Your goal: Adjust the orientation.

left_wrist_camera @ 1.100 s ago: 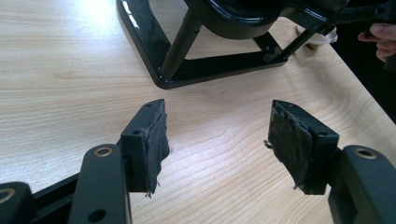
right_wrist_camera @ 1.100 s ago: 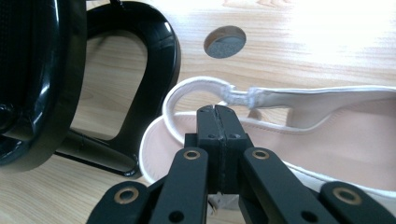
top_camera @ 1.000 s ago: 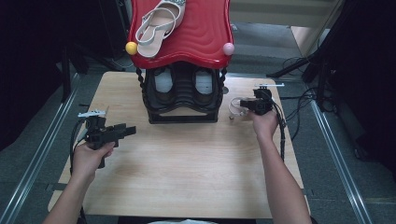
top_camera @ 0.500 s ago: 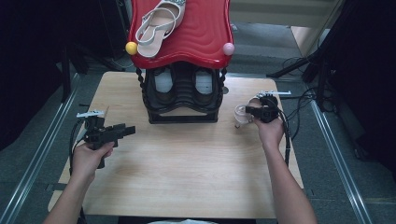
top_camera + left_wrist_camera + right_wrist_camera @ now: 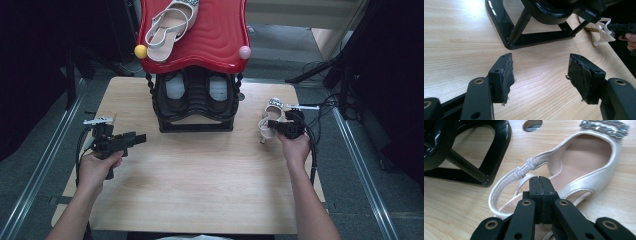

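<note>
Right tool clamps the sandal strap — toe pointing away; left tool agape.

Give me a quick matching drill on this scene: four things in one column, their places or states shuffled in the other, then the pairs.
Things:
1. left gripper
2. right gripper
3. sandal with jewelled buckle
4. yellow ball

Places or states:
A. lying on the wooden table, right of the black rack
B. at the left corner of the red shelf
C. open, holding nothing, over bare wood
D. shut at the slingback strap

Pairs: 1-C, 2-D, 3-A, 4-B
</note>
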Demonstrator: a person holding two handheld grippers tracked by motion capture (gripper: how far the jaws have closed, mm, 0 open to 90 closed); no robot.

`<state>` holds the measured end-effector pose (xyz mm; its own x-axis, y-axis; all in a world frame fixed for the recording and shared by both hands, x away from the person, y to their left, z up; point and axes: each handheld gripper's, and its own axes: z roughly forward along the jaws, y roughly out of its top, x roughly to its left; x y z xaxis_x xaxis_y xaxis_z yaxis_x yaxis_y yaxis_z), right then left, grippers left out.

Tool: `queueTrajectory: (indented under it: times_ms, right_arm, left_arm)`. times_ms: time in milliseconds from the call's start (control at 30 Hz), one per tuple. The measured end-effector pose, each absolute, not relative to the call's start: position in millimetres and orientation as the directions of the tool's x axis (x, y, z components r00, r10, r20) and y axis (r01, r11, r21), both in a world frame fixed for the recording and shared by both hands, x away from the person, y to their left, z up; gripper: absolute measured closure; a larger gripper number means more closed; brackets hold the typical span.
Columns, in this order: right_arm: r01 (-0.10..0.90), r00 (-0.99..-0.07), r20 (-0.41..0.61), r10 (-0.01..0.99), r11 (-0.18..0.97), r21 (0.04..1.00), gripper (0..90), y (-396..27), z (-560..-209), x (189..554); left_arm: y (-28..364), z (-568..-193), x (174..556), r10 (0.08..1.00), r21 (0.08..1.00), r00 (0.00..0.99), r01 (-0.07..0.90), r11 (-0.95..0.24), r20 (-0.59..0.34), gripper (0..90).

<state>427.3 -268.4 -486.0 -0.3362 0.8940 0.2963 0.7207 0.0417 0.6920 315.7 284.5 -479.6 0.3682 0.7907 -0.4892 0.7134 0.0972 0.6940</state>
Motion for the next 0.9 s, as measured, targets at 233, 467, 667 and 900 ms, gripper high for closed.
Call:
queueTrajectory:
  times_ms: [233,467,667,900]
  right_arm:
    - [0.723,-0.311,0.302,0.901,0.018,0.691,90.0,-280.1,-486.6,421.9]
    - [0.723,-0.291,0.282,0.914,0.017,0.691,90.0,-287.8,-485.7,416.8]
    - [0.707,-0.294,0.298,0.908,-0.004,0.707,88.9,-289.4,-481.8,413.7]
    - [0.673,-0.306,0.269,0.913,0.008,0.739,84.3,-283.5,-461.8,408.1]
  left_arm:
    - [279.5,-480.2,322.0,0.783,0.688,0.377,0.721,0.088,-0.494,37.1]
    - [274.1,-481.2,328.0,0.775,0.688,0.384,0.720,0.089,-0.502,37.2]
    - [271.9,-481.0,330.6,0.774,0.685,0.387,0.724,0.082,-0.501,37.1]
    - [272.4,-481.5,330.0,0.776,0.681,0.388,0.728,0.073,-0.498,37.2]
